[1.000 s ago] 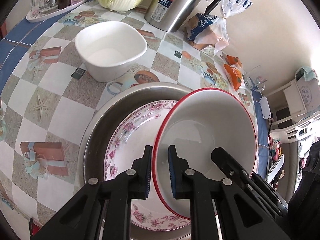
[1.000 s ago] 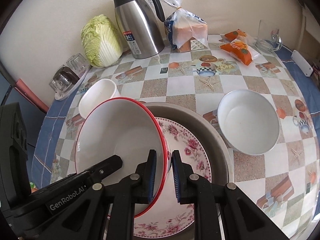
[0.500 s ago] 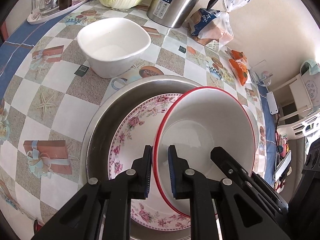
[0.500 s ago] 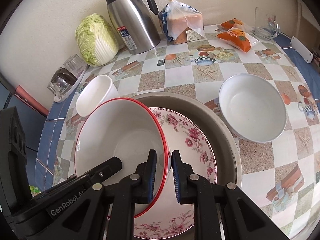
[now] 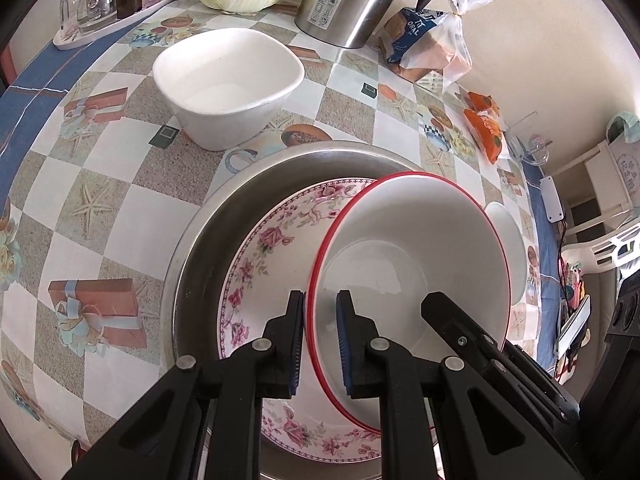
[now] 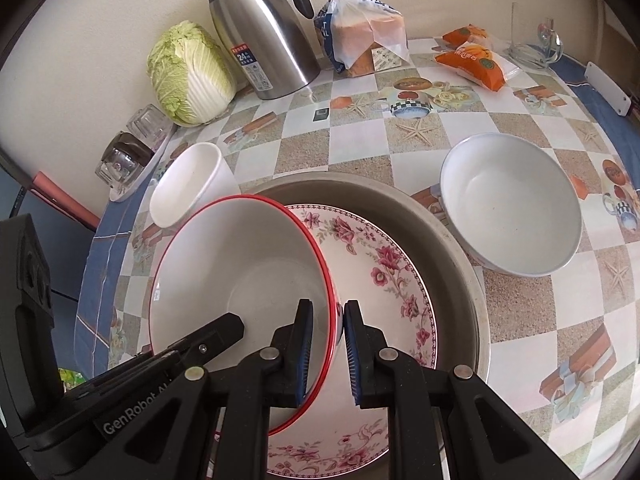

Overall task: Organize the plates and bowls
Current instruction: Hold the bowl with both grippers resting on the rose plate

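A white red-rimmed bowl [image 5: 412, 256] [image 6: 240, 276] hangs just above a floral plate [image 5: 272, 248] [image 6: 384, 276] that lies in a steel basin [image 5: 224, 216] [image 6: 452, 236]. My left gripper [image 5: 320, 312] is shut on the bowl's left rim. My right gripper [image 6: 328, 320] is shut on its right rim. A squarish white bowl [image 5: 228, 84] [image 6: 188, 188] stands on the table to the basin's far left. A round white bowl [image 6: 512, 204] [image 5: 508, 248] stands to the basin's right.
At the back stand a steel thermos jug [image 6: 264, 36], a napa cabbage [image 6: 188, 72], a bag of bread [image 6: 360, 36], orange snack packs [image 6: 472, 60] and a glass mug [image 6: 536, 40]. A tray with glass cups [image 5: 112, 4] is at the far left.
Both grippers have lowered the red-rimmed bowl a little toward the floral plate and moved it slightly over the basin. Their grip has not changed.
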